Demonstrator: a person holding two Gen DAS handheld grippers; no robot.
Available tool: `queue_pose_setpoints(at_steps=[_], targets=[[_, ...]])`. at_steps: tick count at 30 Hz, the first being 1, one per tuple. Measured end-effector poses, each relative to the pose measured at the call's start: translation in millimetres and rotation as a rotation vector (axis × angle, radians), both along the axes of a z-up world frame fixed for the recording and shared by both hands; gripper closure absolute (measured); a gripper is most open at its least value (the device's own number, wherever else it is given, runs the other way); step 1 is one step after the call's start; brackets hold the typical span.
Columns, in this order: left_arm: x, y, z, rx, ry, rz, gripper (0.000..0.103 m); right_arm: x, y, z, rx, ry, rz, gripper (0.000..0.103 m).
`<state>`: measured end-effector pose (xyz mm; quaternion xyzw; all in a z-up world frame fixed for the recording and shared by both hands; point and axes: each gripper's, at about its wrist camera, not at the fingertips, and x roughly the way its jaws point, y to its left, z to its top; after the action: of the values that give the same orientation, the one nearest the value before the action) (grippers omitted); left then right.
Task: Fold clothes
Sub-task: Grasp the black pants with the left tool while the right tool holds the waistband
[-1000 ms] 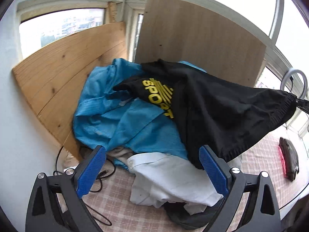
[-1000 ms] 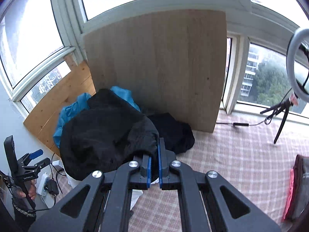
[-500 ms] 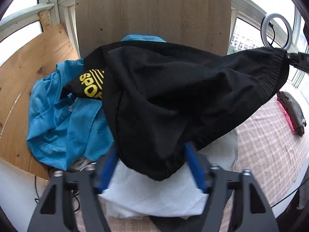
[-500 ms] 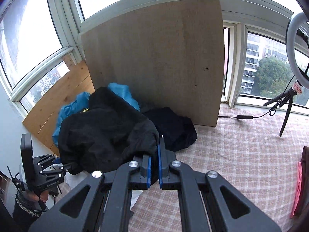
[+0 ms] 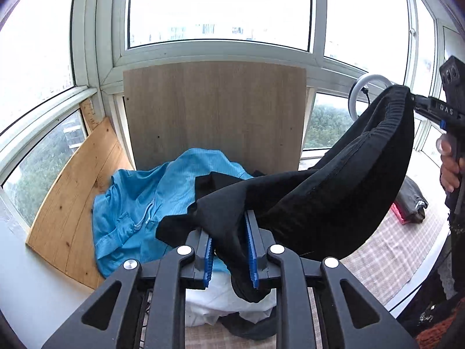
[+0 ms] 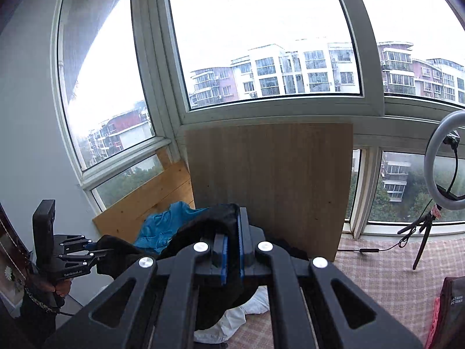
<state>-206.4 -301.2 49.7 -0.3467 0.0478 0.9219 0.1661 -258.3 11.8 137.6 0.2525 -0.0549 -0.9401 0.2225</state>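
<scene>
progress: barely started, nothing folded | black shorts [image 5: 334, 203] lifted mid-frame | left claw [image 5: 229, 257] half-shut around hem, grip unclear | right claw [image 6: 231, 250] pinching waistband | blue shirt [image 5: 139, 206] piled lower left, waiting

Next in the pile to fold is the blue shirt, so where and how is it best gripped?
Grip the blue shirt at its exposed left part, by the raised placket fold, coming from above and the left. The black shorts drape over its right side, and wooden boards stand close behind it.
</scene>
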Motion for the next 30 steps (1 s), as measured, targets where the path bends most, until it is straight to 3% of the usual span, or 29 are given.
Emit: queue_pose_setpoints(at_steps=[2,8,10,12,14,17,22,28,30], targets=[[-10.7,-5.7,-23.4,-0.046,-0.051,0.042,0.073,-27.4,-24.2,-9.4,0.031,-0.045,0.038,0.098],[-24.7,-42.6,-86.4,-0.173,-0.167,0.209,0.069,-117.5,-106.7,-77.0,0.202,-0.212,0.078,0.098],[-23.7,-60.9,-97.0,-0.171,-0.198,0.241,0.063,-137.1,-123.2,-93.7,0.218,-0.254,0.089,0.098],[-23.1,-77.1,-97.3,-0.095,-0.237,0.277,0.064,-153.1,-135.5,-107.6,0.220,-0.291,0.094,0.098],[-22.1,-73.4,-87.7,-0.021,-0.227,0.233,0.063,-161.1,-142.7,-117.1,0.224,-0.304,0.095,0.098],[-35.3,-30.6,-75.2,-0.094,-0.157,0.124,0.063,-167.1,-148.4,-127.7,0.223,-0.317,0.105,0.098],[-78.9,47.2,-82.6,-0.132,-0.198,-0.078,0.062,-164.6,-140.1,-128.2,0.245,-0.309,0.104,0.098],[-116.5,94.9,-108.1,-0.249,-0.212,-0.156,0.059,-166.7,-118.5,-118.1,0.238,-0.291,0.083,0.098],[-126.1,93.6,-111.7,-0.250,-0.211,-0.149,0.068,-170.0,-113.4,-118.1,0.241,-0.294,0.070,0.097]])
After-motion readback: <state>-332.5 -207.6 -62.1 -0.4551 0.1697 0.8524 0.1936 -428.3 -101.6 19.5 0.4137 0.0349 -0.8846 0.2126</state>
